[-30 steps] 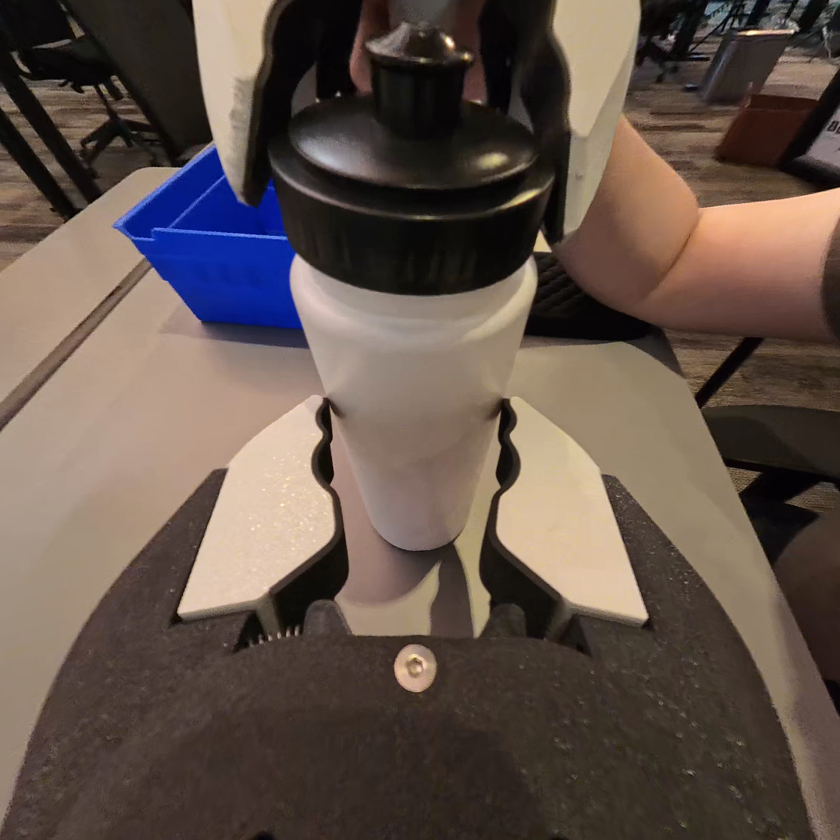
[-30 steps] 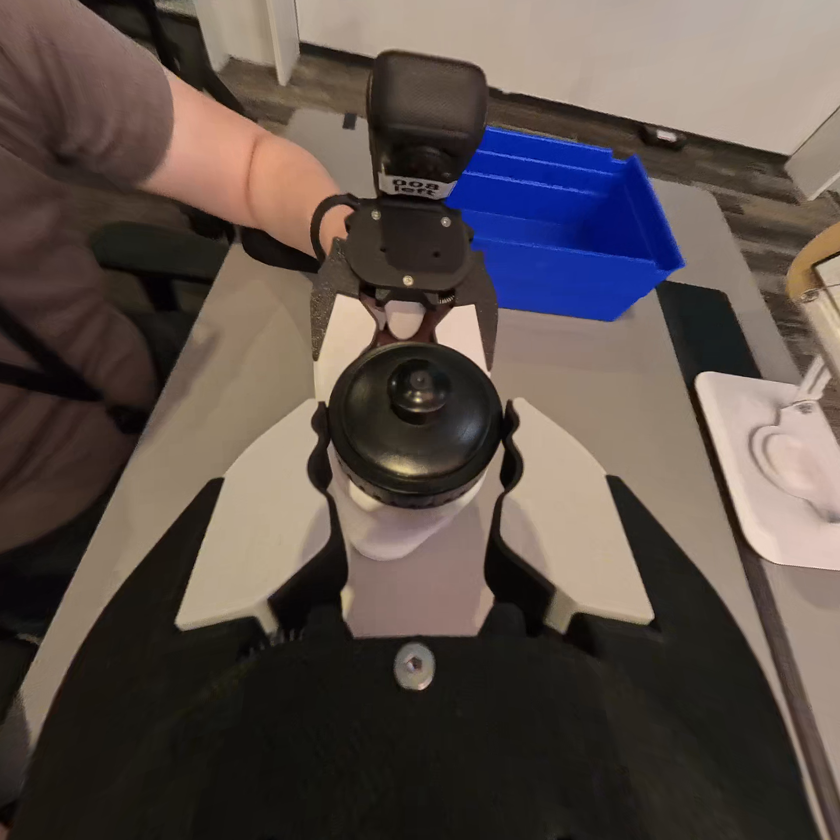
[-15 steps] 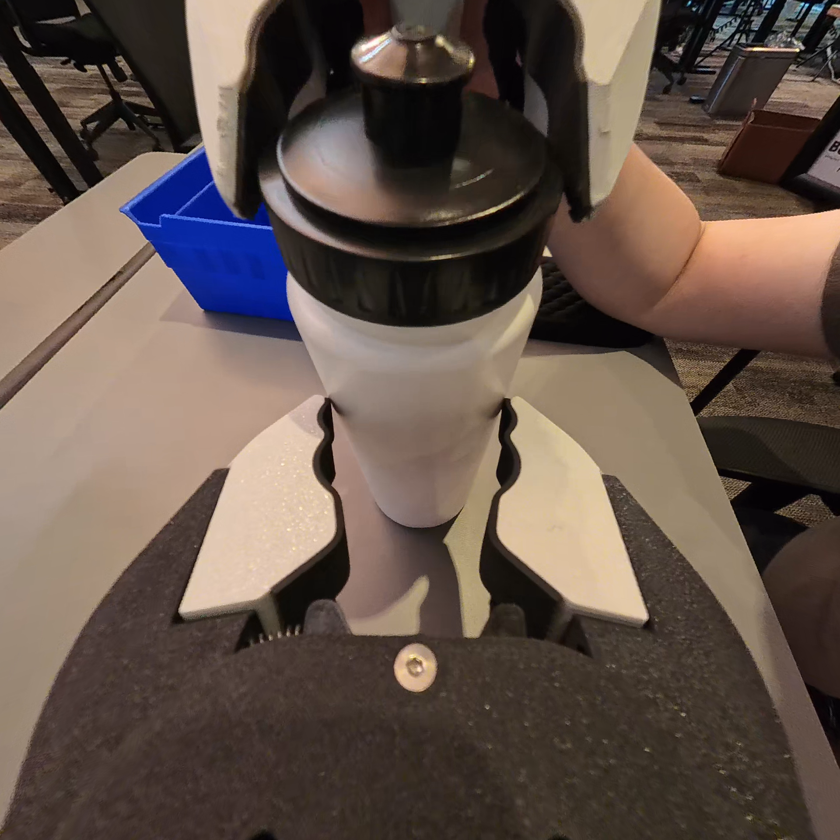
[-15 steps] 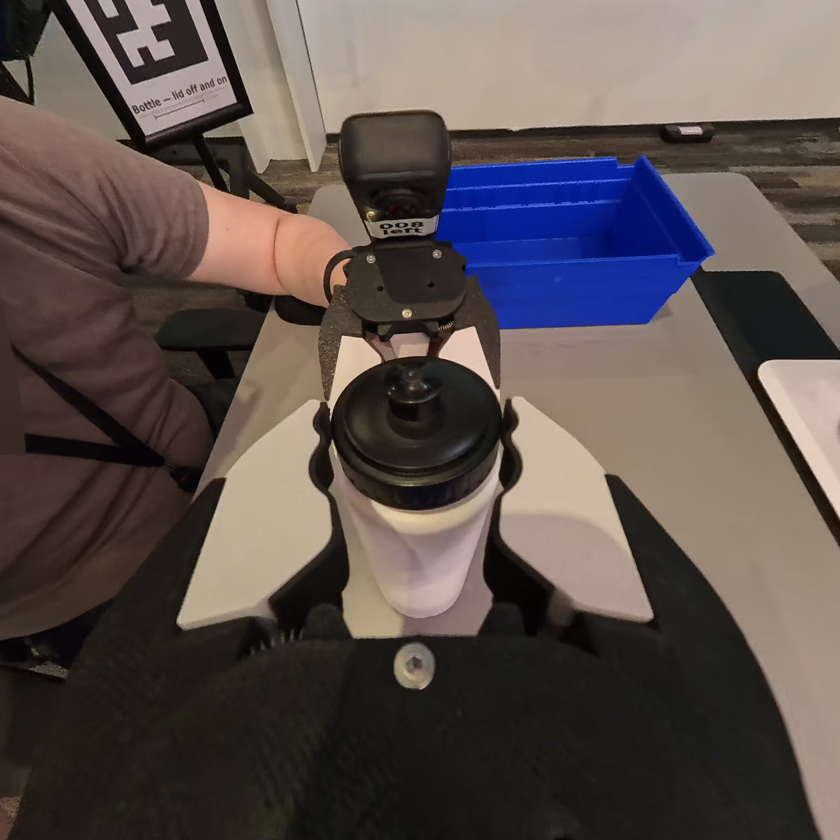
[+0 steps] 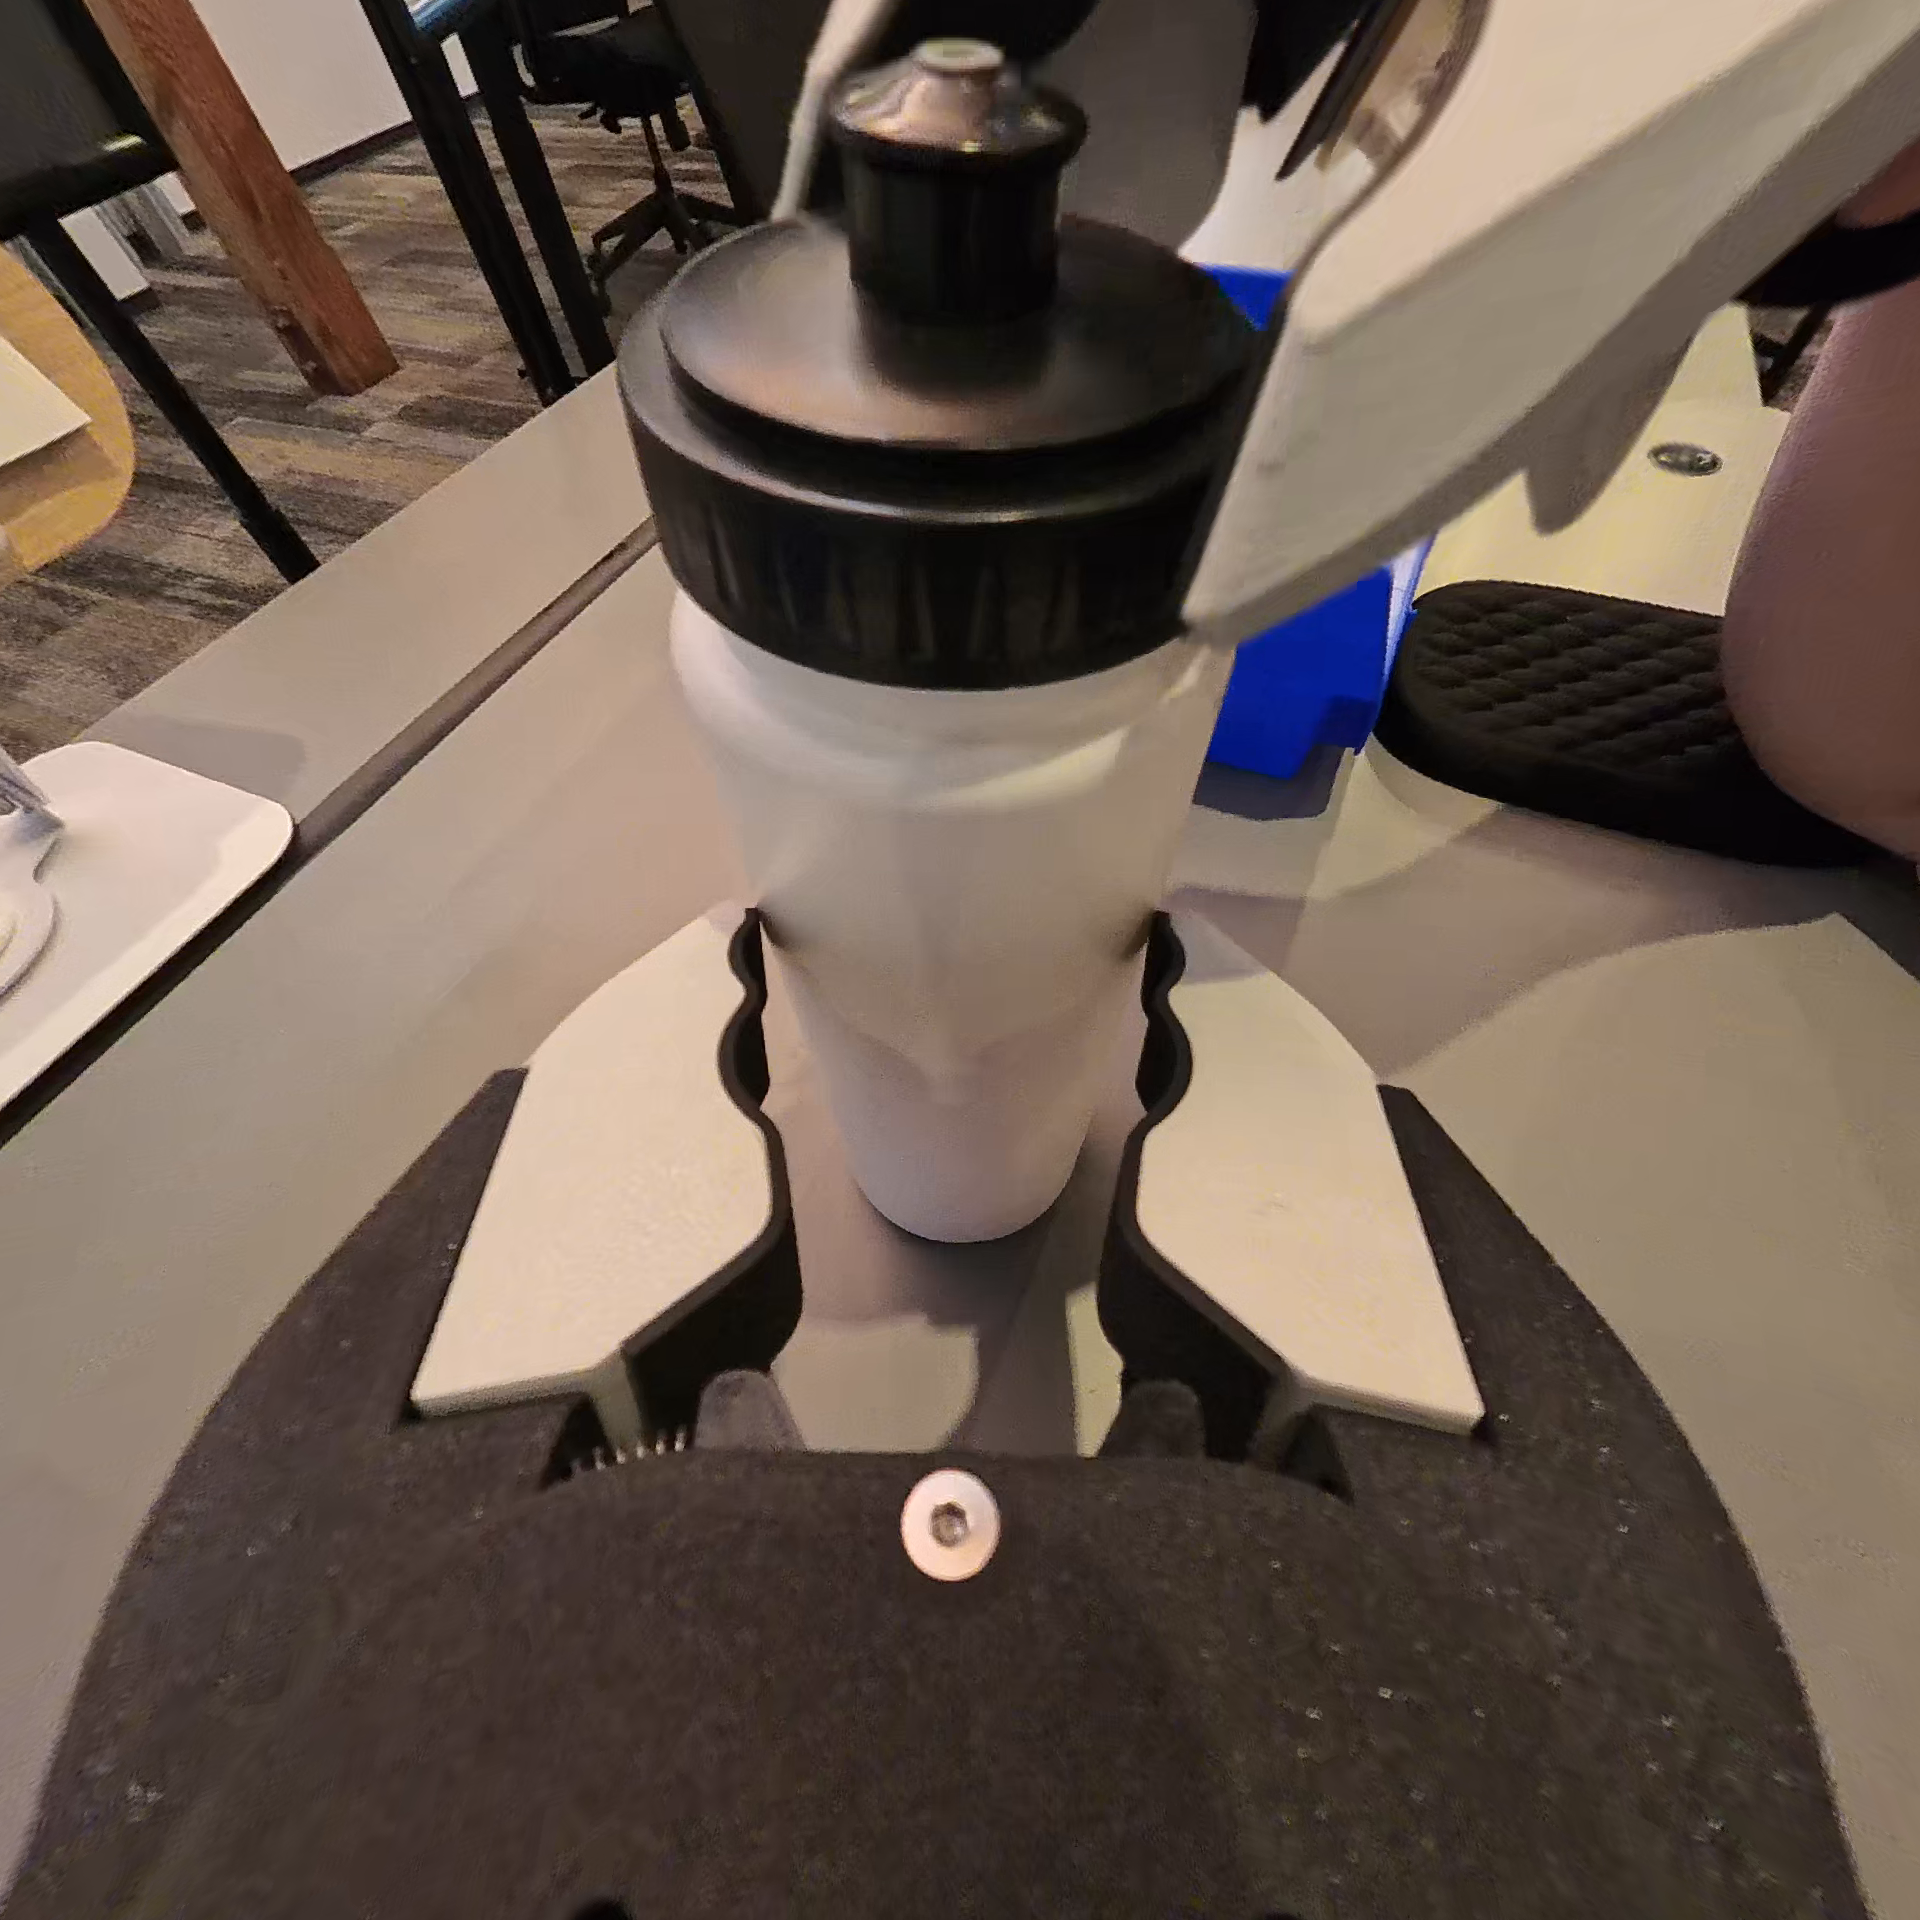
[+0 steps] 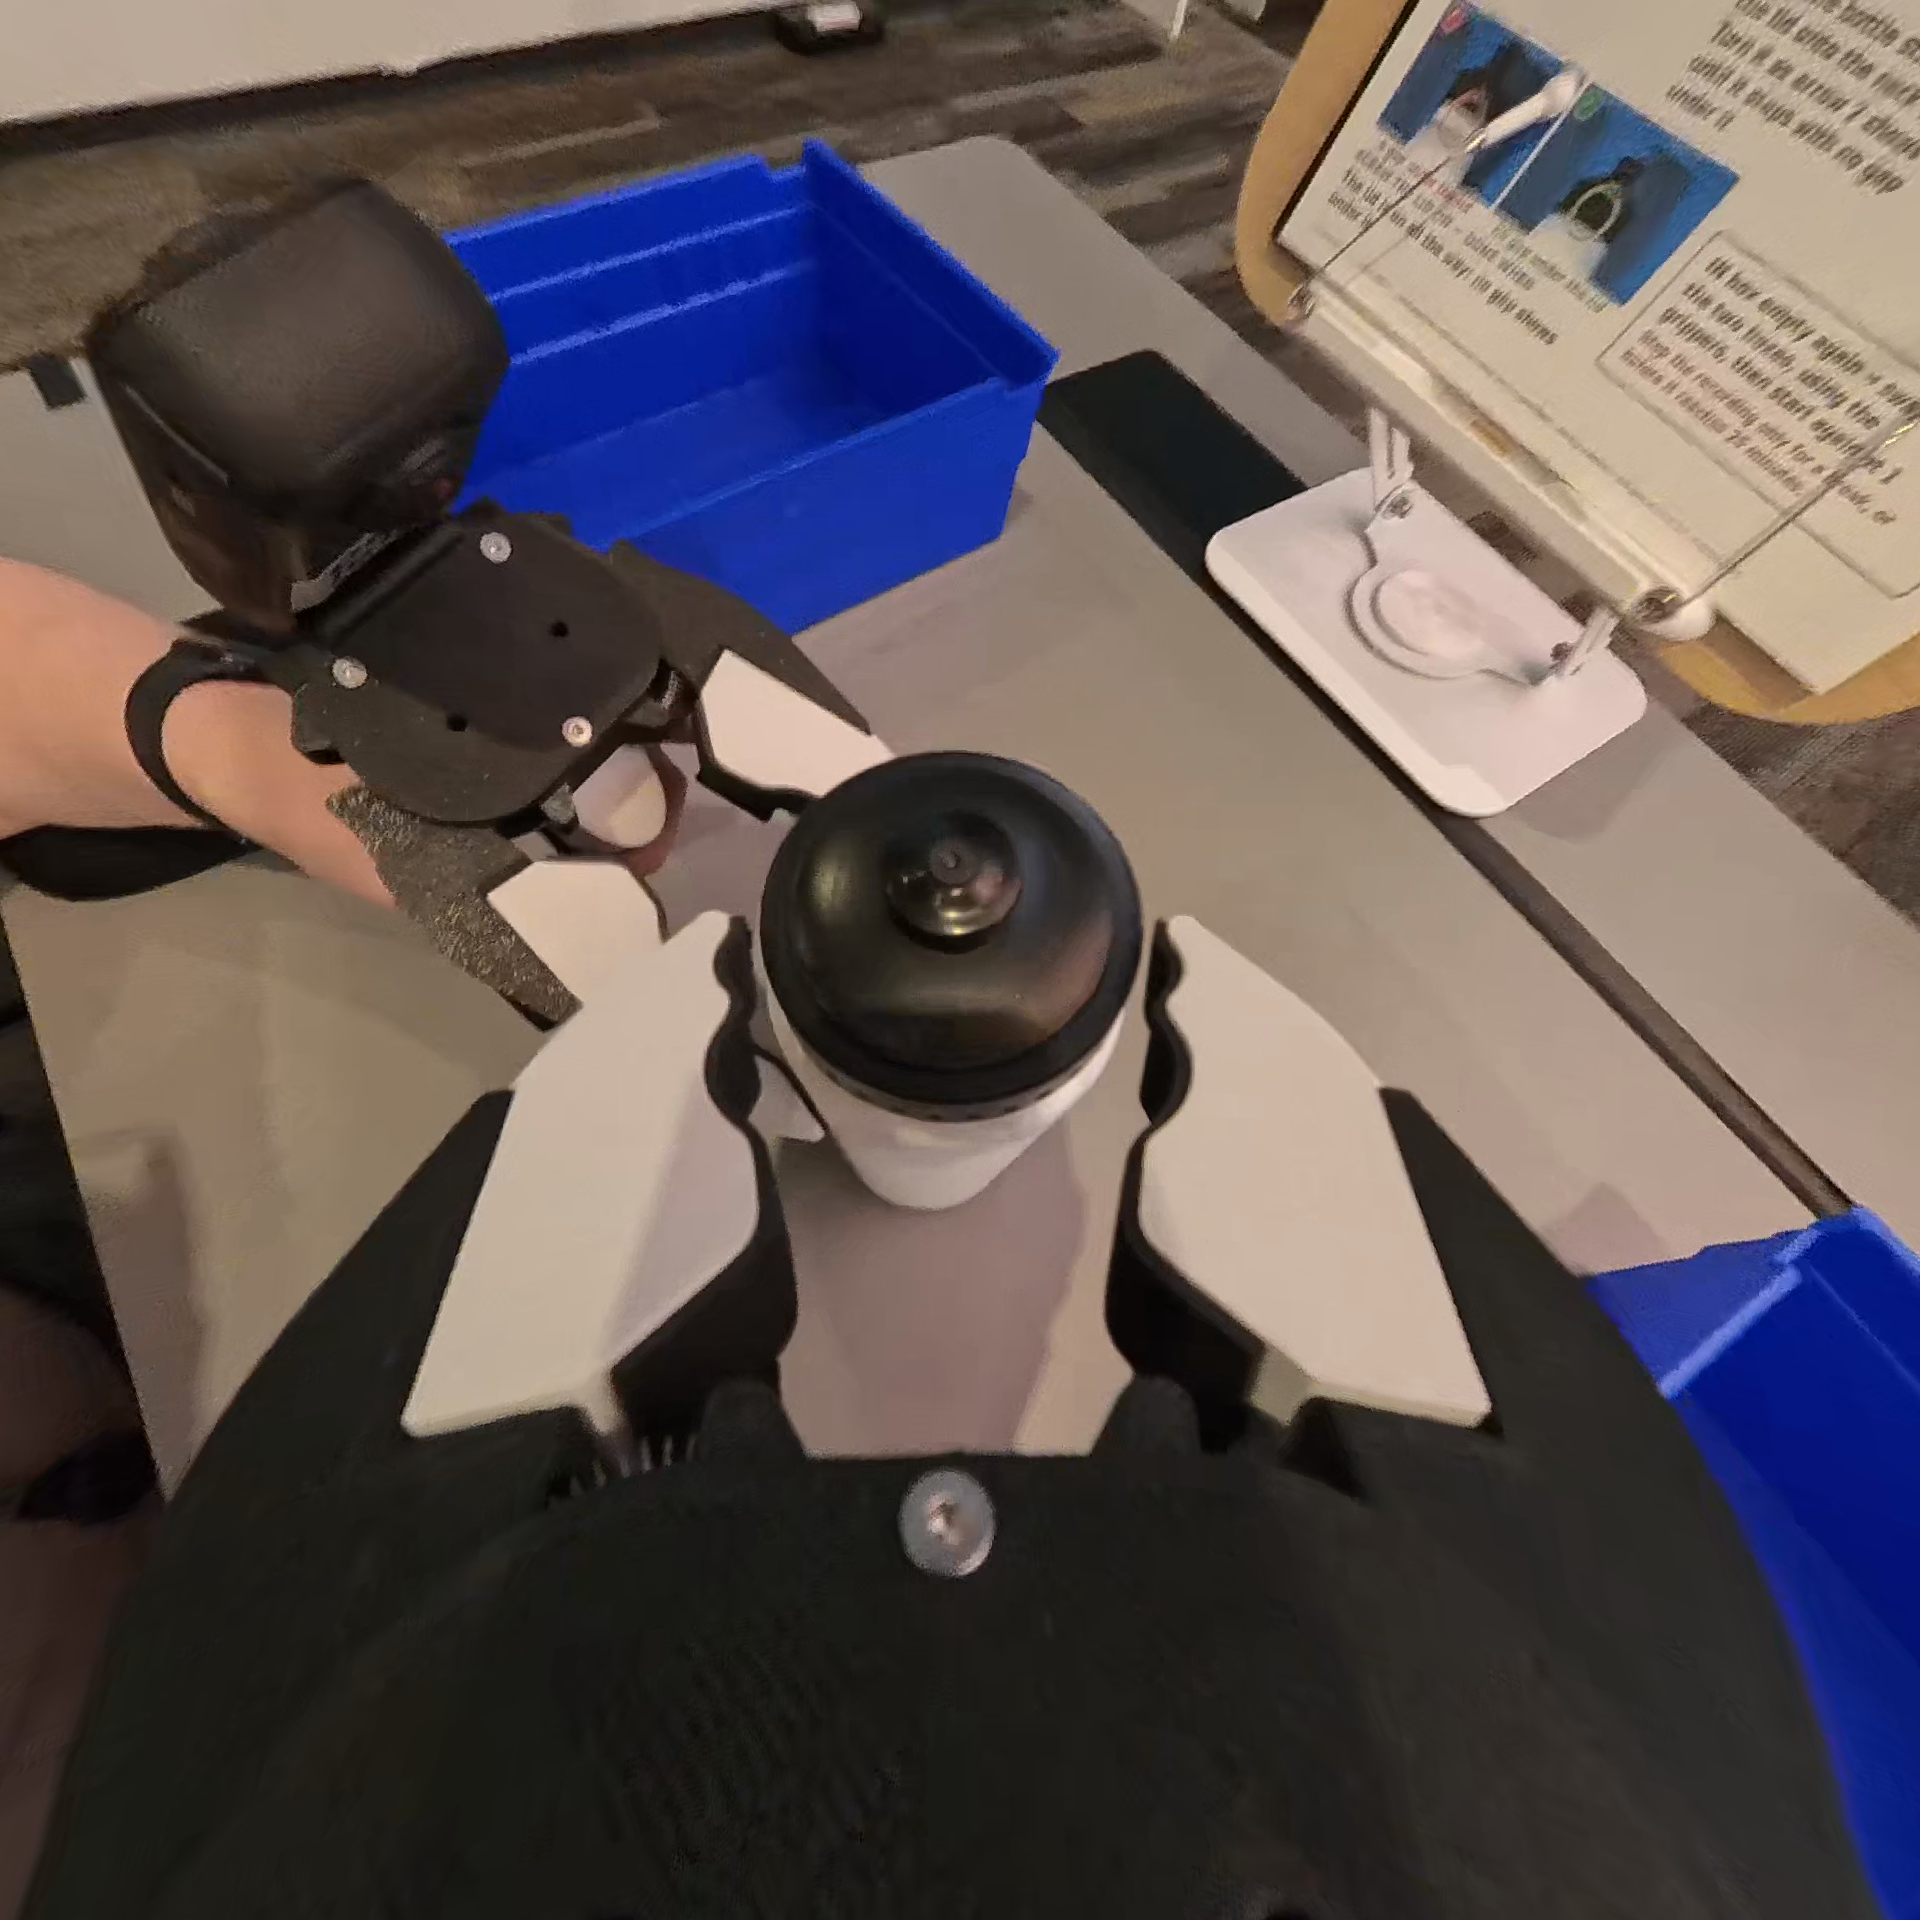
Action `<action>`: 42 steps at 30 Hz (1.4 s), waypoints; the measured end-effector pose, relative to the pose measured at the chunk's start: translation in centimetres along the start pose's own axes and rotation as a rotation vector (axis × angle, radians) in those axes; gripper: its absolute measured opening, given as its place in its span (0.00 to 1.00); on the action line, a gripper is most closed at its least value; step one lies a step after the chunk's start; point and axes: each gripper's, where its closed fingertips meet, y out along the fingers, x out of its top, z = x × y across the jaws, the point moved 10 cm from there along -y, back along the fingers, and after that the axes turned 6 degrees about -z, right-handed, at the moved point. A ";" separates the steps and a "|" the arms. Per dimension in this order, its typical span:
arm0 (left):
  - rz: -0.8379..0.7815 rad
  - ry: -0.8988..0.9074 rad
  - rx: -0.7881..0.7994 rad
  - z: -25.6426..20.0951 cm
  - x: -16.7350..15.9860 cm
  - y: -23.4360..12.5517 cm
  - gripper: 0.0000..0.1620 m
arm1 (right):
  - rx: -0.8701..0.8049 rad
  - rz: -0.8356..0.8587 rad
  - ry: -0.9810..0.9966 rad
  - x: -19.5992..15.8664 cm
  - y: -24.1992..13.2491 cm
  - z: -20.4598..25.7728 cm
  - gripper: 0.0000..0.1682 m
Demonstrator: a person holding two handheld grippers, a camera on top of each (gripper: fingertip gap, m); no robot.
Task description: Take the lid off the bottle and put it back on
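The bottle (image 5: 951, 883) stands upright on the worktop (image 5: 312, 1039), its black lid (image 6: 951, 925) seated on the neck. The left gripper (image 5: 956, 935) has its jaws closed on the white body, low down. The right gripper (image 6: 945, 987) comes from above with its jaws clamped on the ribbed rim of the lid. I judge a twist is in hand; which way I cannot tell. To do it well, keep the left grip firm so the body does not spin, turn the right gripper about the bottle's own axis, and hold the lid level so the threads do not bind. A blue bin (image 6: 748, 374) sits behind.
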 end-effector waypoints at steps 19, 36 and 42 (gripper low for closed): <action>-0.022 0.169 -0.426 -2.9 0.3 0.0 0.43 | 0.850 -0.203 -0.294 -2.5 -1.5 -1.5 0.43; 0.032 0.003 -0.063 0.5 0.1 -0.2 0.43 | 0.028 -0.027 -0.141 0.2 0.7 0.2 0.44; 0.025 0.051 -0.224 -0.4 0.2 -0.1 0.43 | 0.313 -0.039 -0.283 -0.4 -0.8 -0.4 0.44</action>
